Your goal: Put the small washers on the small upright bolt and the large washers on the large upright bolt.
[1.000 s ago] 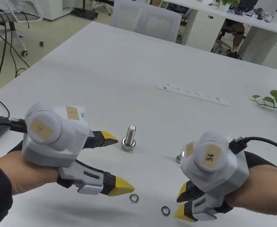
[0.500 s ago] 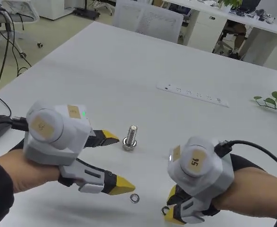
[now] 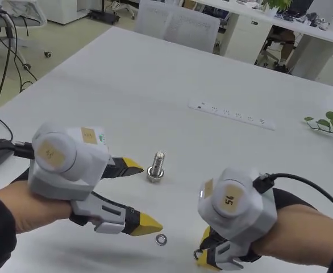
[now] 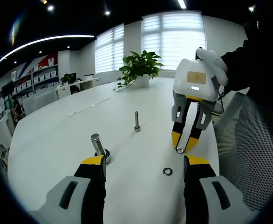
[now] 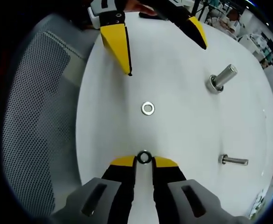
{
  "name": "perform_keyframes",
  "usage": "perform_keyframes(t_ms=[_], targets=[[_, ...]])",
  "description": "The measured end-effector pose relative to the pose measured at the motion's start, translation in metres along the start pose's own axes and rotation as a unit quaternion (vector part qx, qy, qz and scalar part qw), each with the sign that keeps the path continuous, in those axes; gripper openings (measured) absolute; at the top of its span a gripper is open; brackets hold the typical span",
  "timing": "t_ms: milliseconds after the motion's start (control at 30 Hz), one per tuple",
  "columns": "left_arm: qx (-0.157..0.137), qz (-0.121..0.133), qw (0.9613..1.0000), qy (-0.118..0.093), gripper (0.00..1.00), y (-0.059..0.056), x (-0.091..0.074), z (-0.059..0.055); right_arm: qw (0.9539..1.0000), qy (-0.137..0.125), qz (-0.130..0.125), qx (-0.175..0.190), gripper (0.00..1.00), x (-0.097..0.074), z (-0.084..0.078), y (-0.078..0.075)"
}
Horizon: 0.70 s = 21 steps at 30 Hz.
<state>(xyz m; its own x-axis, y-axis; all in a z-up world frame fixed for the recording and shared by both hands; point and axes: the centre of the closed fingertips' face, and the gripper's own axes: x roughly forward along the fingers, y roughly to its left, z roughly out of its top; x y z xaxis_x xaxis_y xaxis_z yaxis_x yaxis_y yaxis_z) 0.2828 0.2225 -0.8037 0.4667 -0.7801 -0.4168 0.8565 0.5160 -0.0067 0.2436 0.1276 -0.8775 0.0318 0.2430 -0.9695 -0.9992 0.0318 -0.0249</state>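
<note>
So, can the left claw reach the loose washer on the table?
Probably yes. The left claw is open and the loose washer lies on bare table just ahead of its tips; the right claw, closed on another washer, stands clear beside it.

A broad white desk [image 3: 155,74] runs across the head view, with a white power strip [image 3: 232,114] at right of centre. A pale mesh chair [image 3: 178,23] stands at its far edge, top centre. Beige floor [image 3: 53,40] with black cables [image 3: 7,51] shows upper left. In the left gripper view, bright windows with blinds [image 4: 174,35] sit top centre behind a potted plant [image 4: 139,70], and ceiling spotlights [image 4: 50,8] glow upper left.
</note>
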Motion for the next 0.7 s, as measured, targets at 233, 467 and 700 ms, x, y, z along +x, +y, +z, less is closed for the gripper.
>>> perform_keyframes(t_ms=[233, 467, 700], targets=[[0.0, -0.002, 1.0, 0.0, 0.67, -0.0013, -0.0002, 0.0, 1.0, 0.002, 0.001, 0.009, 0.14, -0.0003, 0.0008, 0.001], [0.001, -0.004, 1.0, 0.002, 0.67, -0.0018, 0.0001, -0.0005, 1.0, 0.001, 0.001, 0.007, 0.13, 0.0004, 0.0011, 0.0005], [0.0, -0.004, 1.0, 0.001, 0.67, -0.0006, 0.0003, -0.0009, 0.9999, 0.001, 0.002, 0.011, 0.13, 0.0009, 0.001, 0.0001]])
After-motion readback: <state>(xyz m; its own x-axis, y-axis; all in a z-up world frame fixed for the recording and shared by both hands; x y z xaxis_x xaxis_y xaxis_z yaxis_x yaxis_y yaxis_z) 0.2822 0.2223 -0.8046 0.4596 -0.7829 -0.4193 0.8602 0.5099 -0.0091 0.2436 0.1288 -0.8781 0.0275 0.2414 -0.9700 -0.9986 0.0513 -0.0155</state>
